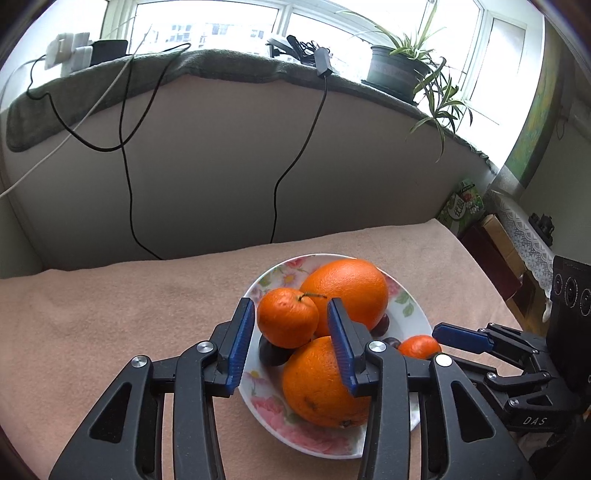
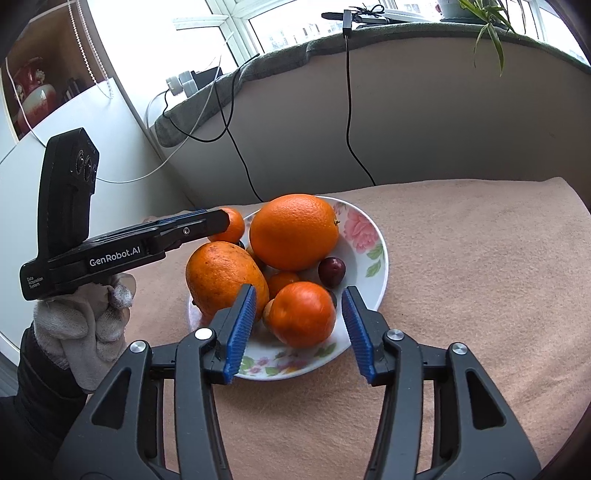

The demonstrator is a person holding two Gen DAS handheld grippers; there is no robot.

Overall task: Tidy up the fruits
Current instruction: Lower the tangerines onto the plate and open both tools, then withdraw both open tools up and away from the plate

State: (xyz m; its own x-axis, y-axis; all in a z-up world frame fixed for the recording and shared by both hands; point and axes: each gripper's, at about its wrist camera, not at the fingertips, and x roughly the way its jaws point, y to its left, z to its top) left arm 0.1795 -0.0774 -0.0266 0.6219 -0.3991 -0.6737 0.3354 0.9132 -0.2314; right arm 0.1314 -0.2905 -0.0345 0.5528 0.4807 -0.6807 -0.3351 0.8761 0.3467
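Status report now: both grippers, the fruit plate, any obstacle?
Left gripper open around a small mandarin. Right gripper open around another mandarin. All fruit sits on the floral plate. Nothing in the way.

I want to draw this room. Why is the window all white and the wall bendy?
Left wrist view: daylight overexposes the window; the fisheye lens curves the sill. Right wrist view: same glare, same curving; the oranges stay sharp.

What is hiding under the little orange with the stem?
The mandarin sits on a dark plum and leans on two big oranges. Only the plum's edge shows; anything deeper under the pile on the plate is covered.
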